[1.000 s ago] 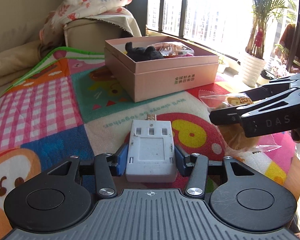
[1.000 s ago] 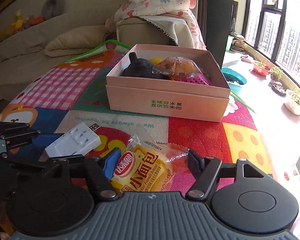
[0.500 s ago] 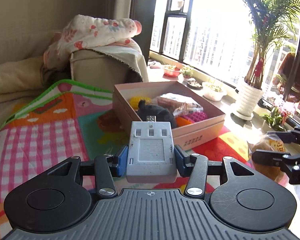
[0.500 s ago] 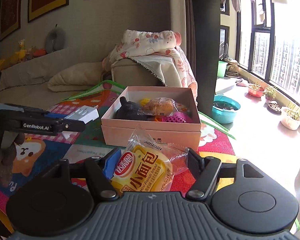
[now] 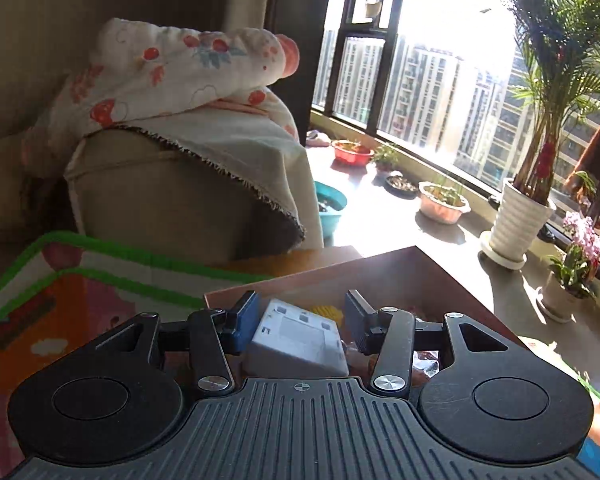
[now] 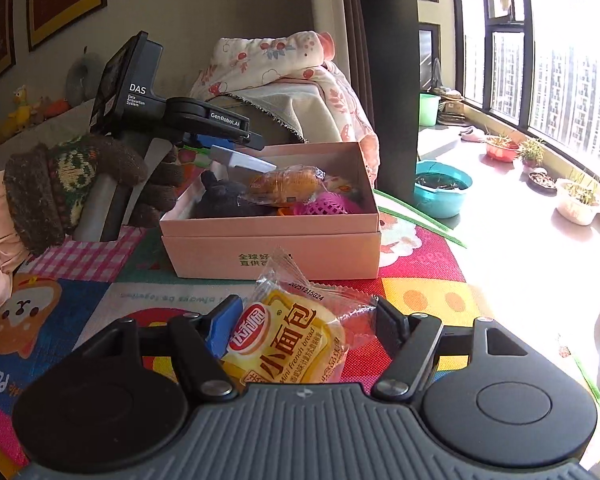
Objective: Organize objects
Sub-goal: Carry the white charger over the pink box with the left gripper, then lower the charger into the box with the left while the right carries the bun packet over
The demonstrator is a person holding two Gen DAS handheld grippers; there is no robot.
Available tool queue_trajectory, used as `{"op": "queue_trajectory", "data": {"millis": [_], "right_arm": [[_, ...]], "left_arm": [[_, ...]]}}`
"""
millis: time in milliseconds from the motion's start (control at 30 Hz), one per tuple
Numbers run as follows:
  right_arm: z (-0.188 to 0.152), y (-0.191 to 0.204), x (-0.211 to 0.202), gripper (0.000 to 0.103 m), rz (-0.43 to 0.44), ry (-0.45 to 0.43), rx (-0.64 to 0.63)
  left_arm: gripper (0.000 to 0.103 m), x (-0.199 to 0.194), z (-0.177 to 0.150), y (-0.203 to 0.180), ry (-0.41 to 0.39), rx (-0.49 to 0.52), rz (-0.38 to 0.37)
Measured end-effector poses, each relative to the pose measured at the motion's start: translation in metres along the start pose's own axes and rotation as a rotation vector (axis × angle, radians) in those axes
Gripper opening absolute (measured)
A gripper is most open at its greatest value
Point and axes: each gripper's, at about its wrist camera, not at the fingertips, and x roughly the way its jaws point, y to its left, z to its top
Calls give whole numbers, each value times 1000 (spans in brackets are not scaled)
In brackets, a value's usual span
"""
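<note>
Hanging over the near-left corner of the pink cardboard box (image 6: 272,236), the white plastic charger block (image 5: 298,342) sits tilted between the blue pads of the left gripper (image 5: 300,316). From the left wrist view the right pad stands clear of its edge and the block has slumped sideways, so I judge the grip is letting go, though the other view hides the contact; whether the left pad touches it I cannot tell. The charger is above the box, not yet resting inside.

Inside the box already lie 4 things I can make out: a dark plush toy (image 6: 224,198), a wrapped bun (image 6: 288,182), a pink mesh ball (image 6: 328,204) and something orange, so much of the sorting looks done.

Left to go, as I read it: the charger's drop, then the yellow packet of mini French bread (image 6: 288,344), clamped in the right gripper (image 6: 304,328) in front of the box, above the colourful play mat (image 6: 420,280). A hand in a brown knitted glove (image 6: 72,188) holds the left tool.
</note>
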Motion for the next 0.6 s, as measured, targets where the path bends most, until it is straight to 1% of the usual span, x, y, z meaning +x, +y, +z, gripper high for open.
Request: {"op": "queue_trajectory", "data": {"millis": [67, 133, 167, 200, 267, 333, 400, 467, 500, 533, 567, 600], "right_arm": [[-1, -2, 4, 70, -10, 10, -5], [0, -2, 12, 70, -11, 26, -6], [1, -2, 14, 70, -11, 31, -6], [3, -1, 17, 70, -5, 38, -7], [9, 4, 22, 70, 9, 45, -23], [18, 11, 25, 70, 0, 38, -54], [29, 17, 24, 70, -11, 22, -81], [42, 22, 20, 70, -20, -9, -101], [47, 23, 16, 70, -22, -30, -107], [51, 24, 13, 70, -20, -46, -109], [54, 25, 11, 70, -14, -54, -107], [55, 25, 11, 70, -11, -57, -103]], "left_arm": [[51, -9, -6, 14, -31, -101, -22], [51, -25, -16, 22, -49, -161, -54], [51, -34, -22, 25, -54, -173, -73], [51, -43, -28, 25, -56, -173, -86], [46, -62, -43, 21, -55, -155, -117], [45, -71, -52, 15, -73, -122, -127], [45, -75, -53, 10, -102, -74, -107], [45, -75, -48, 9, -133, -42, -45], [45, -72, -44, 12, -132, -44, -25], [41, -67, -40, 15, -123, -53, -24], [37, -60, -36, 19, -101, -63, -38], [36, -52, -33, 21, -71, -70, -53]]}}
